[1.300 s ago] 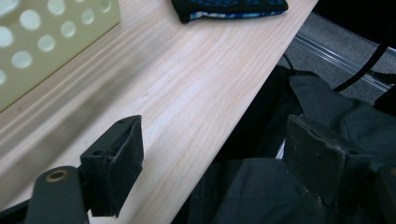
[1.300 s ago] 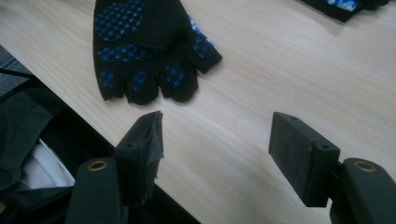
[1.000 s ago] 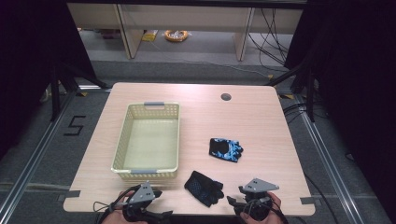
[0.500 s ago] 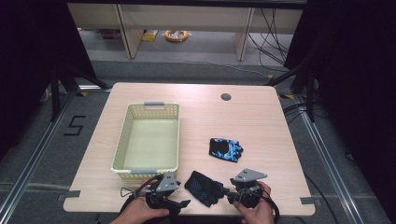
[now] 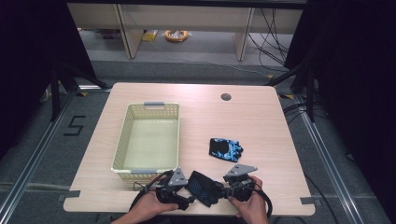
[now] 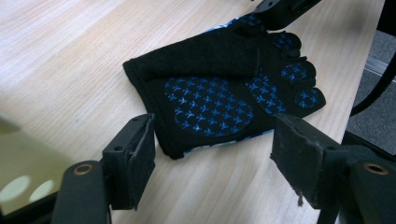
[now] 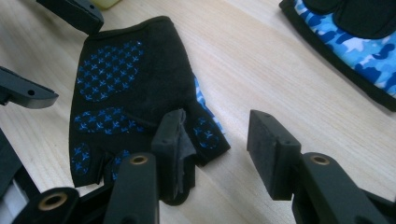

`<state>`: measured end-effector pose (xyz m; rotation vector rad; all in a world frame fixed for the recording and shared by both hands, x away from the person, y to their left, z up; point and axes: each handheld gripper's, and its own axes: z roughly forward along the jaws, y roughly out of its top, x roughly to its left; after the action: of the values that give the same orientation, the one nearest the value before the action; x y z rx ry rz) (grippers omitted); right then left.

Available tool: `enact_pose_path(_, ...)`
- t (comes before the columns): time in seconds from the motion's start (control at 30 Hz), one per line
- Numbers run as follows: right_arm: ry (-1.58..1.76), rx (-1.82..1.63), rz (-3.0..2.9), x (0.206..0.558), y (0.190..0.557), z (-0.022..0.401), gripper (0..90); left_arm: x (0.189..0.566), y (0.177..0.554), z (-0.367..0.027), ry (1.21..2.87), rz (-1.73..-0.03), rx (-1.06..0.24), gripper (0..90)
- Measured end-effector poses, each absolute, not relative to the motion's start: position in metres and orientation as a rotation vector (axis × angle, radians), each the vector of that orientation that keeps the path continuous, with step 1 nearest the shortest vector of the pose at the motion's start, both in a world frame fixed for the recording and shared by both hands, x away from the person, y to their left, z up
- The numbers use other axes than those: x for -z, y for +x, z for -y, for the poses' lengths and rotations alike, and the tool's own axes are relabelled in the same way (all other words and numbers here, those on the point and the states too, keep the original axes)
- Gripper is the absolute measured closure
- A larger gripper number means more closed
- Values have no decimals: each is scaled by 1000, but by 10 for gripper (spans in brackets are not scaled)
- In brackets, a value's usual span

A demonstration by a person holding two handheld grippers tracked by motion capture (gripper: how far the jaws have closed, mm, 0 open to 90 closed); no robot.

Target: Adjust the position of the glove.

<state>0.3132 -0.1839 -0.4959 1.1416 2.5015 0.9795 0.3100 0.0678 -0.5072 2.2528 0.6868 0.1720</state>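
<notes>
A black glove [image 5: 203,186] with a blue-dotted palm lies flat near the table's front edge. My left gripper [image 5: 188,193] is at its left end and my right gripper [image 5: 223,192] at its right end. In the left gripper view the glove's cuff [image 6: 205,112] lies between the open jaws of the left gripper [image 6: 217,158], whose pads stand clear of it. In the right gripper view the finger stubs [image 7: 208,135] lie between the jaws of the right gripper [image 7: 222,149], with one jaw resting over them. Both grippers' jaws have just been closing, the right more.
A pale yellow basket [image 5: 122,140] stands empty left of centre, close behind my left hand. A second glove [image 5: 225,149], blue camouflage and black, lies a little behind the right gripper and appears again [image 7: 355,32] at the top right. The table has a round hole [image 5: 226,97] at the back.
Both hands have moved inward along the front edge, from either side of the black glove to its two ends. The right gripper's jaws have narrowed.
</notes>
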Motion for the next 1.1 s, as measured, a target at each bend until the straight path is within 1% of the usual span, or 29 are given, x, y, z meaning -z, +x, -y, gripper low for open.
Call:
enact_pose_path(0.07,1168,-976,-2502,497,313,182,586,507,313,-68,2270,-665,-178,317)
enact_pose_path(0.13,1125,-972,-2502,500,317,182,602,508,315,-67,2259,-694,-184,346)
enact_pose_path(0.2,1143,-944,-2537,499,317,181,631,509,314,-66,2271,-668,-196,413)
enact_pose_path(0.23,1163,-949,-2552,500,317,180,685,510,314,-66,2285,-662,-213,478)
enact_pose_path(0.27,1163,-949,-2552,500,317,180,685,510,314,-67,2298,-641,-229,478)
enact_pose_path(0.3,1135,-941,-2565,501,318,181,735,511,313,-67,2307,-628,-248,545)
enact_pose_path(0.33,1135,-941,-2565,501,318,181,735,511,313,-67,2307,-628,-248,584)
enact_pose_path(0.37,1140,-953,-2563,502,318,182,770,510,312,-68,2307,-617,-240,584)
enact_pose_path(0.4,1141,-959,-2564,502,318,182,798,510,312,-67,2292,-633,-234,616)
enact_pose_path(0.43,1132,-974,-2563,503,319,183,832,510,312,-69,2305,-623,-257,687)
enact_pose_path(0.47,1132,-974,-2563,503,319,183,832,509,313,-70,2316,-619,-248,687)
enact_pose_path(0.5,1148,-998,-2552,505,318,182,847,510,312,-70,2308,-618,-252,720)
enact_pose_path(0.6,1118,-1017,-2564,505,320,182,853,509,311,-70,2314,-606,-246,740)
enact_pose_path(0.67,1094,-993,-2573,503,320,183,856,508,310,-70,2293,-620,-209,766)
enact_pose_path(0.7,1116,-1022,-2562,500,319,183,858,507,310,-71,2299,-603,-231,788)
enact_pose_path(0.77,1131,-1042,-2557,495,318,185,858,506,305,-69,2277,-616,-204,813)
enact_pose_path(0.87,1102,-1053,-2553,488,319,189,859,501,299,-65,2286,-569,-183,819)
enact_pose_path(1.0,1071,-1025,-2594,478,322,194,860,497,294,-55,2256,-568,-144,819)
enact_pose_path(1.1,1042,-1042,-2590,477,328,199,860,494,295,-48,2249,-548,-153,818)
